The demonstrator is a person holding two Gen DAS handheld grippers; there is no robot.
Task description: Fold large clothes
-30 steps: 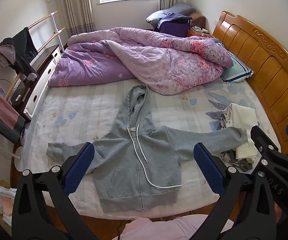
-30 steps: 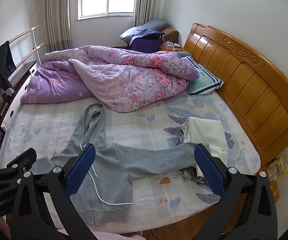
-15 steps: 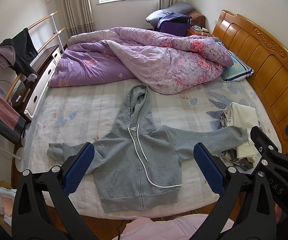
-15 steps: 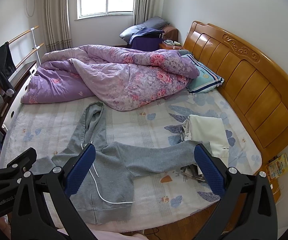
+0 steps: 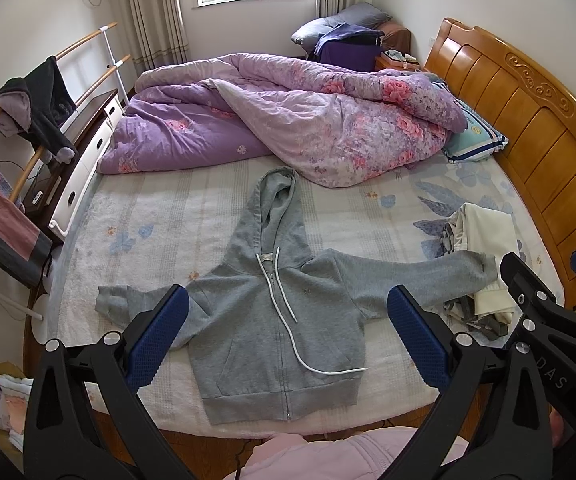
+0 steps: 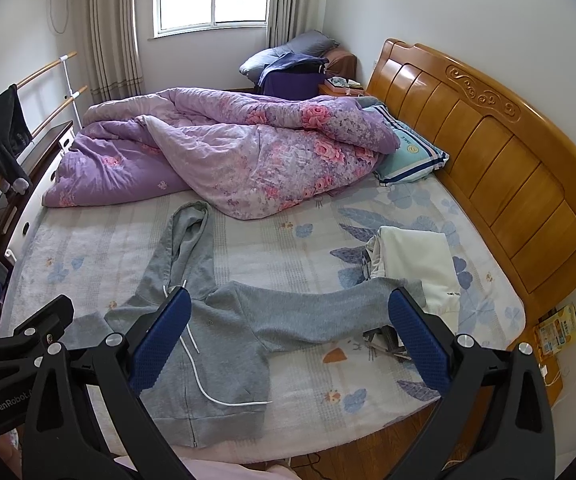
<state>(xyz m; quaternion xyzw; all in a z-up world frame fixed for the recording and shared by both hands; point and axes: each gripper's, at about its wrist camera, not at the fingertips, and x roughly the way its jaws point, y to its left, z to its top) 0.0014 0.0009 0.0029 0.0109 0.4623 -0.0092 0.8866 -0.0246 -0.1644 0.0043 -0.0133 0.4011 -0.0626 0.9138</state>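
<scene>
A grey zip hoodie [image 5: 276, 316] lies flat and face up on the bed, hood pointing away, both sleeves spread out sideways. It also shows in the right wrist view [image 6: 208, 336]. Its right sleeve end [image 5: 467, 268] rests on a pile of clothes. My left gripper [image 5: 288, 336] is open and empty, held above the hoodie's body near the bed's front edge. My right gripper [image 6: 288, 340] is open and empty, above the right sleeve.
A crumpled purple floral quilt [image 5: 288, 120] fills the far half of the bed. A folded cream garment [image 6: 415, 264] on darker clothes lies at the right. The wooden headboard [image 6: 487, 152] is on the right, a clothes rack [image 5: 28, 120] on the left.
Both views have shifted only slightly; the hoodie lies as before and both grippers stay open.
</scene>
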